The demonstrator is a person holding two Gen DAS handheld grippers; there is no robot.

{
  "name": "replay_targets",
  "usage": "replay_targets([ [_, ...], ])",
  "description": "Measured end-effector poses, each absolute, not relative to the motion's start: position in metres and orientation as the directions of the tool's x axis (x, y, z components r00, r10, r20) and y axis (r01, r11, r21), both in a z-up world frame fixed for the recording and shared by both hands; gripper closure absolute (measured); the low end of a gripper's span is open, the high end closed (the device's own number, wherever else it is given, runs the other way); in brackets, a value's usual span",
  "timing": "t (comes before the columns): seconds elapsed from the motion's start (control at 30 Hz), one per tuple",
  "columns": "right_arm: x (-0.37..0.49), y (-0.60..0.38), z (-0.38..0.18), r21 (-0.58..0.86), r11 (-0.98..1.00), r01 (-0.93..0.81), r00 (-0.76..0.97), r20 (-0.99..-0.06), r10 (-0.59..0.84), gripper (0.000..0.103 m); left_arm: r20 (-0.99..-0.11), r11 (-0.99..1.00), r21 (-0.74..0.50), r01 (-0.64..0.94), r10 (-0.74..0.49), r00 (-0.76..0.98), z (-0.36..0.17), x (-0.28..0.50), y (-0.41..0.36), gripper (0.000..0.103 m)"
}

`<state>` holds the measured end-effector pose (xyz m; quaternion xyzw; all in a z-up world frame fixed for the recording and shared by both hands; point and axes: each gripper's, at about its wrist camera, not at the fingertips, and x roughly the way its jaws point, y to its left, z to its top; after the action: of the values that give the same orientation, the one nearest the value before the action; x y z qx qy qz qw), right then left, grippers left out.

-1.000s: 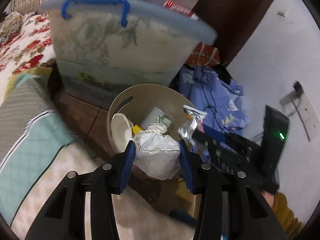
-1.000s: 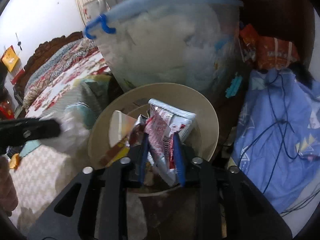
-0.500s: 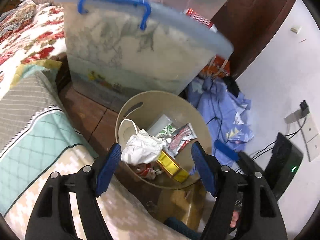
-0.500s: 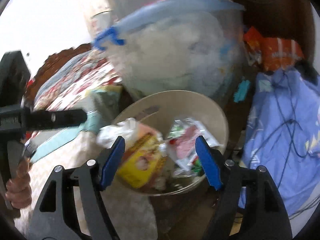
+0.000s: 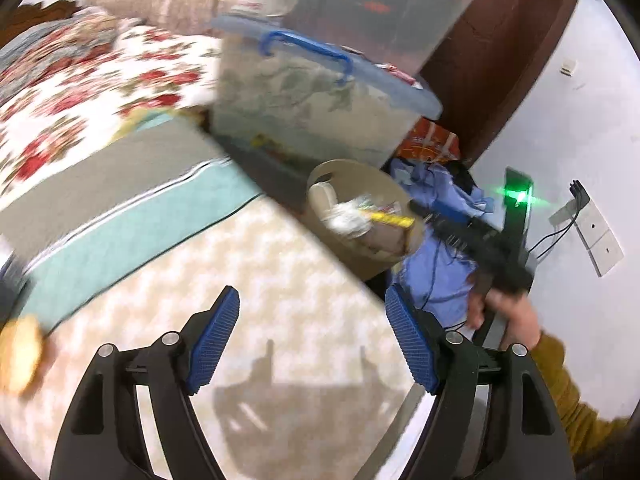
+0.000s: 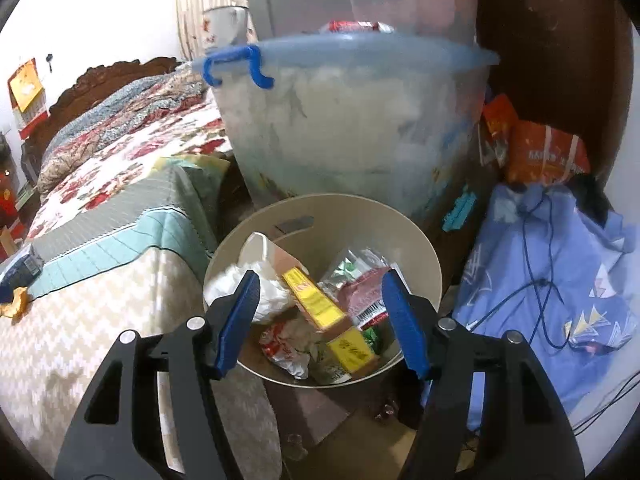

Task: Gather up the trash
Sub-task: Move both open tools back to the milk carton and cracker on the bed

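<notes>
I am viewing a bed [image 6: 80,344] covered by a beige zigzag-patterned spread, with a teal and grey striped blanket [image 6: 120,236] lying across it and a floral quilt [image 6: 132,148] lying beyond that. A small orange scrap [image 6: 14,305] is resting on the spread near the blanket's edge. On the floor beside the bed, a beige waste bin [image 6: 424,252] is standing.

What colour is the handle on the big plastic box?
Blue handle, clearest in the right wrist view.
</notes>
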<state>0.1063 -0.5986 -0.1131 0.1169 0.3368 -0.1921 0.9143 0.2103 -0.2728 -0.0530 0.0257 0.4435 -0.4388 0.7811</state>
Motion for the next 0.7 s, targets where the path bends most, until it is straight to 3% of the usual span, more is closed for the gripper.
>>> replay_targets([
  [0.2,0.109,-0.576,-0.094,0.136,0.912,0.386,0.737,-0.641,-0.217,0.039,-0.736,0.730,-0.334,0.596,-0.597,0.319,-0.061,0.199,-0.160,0.031],
  [0.27,0.115,-0.565,-0.087,0.168,0.922,0.349,0.760,-0.627,-0.174,0.044,-0.742,0.794,-0.294,0.532,-0.541,0.397,-0.057,0.197,-0.108,0.031],
  [0.47,0.154,-0.498,-0.080,0.326,0.935,0.140,0.778,-0.620,0.100,0.050,-0.741,0.925,-0.208,0.316,-0.361,0.567,-0.049,0.202,0.005,0.031],
  [0.53,0.176,-0.463,-0.087,0.390,0.919,0.050,0.743,-0.630,0.226,0.050,-0.734,0.944,-0.203,0.259,-0.322,0.598,-0.048,0.207,0.033,0.031],
  [0.7,0.216,-0.386,-0.106,0.461,0.885,-0.065,0.645,-0.657,0.390,0.052,-0.727,0.962,-0.214,0.171,-0.273,0.630,-0.053,0.217,0.089,0.031],
])
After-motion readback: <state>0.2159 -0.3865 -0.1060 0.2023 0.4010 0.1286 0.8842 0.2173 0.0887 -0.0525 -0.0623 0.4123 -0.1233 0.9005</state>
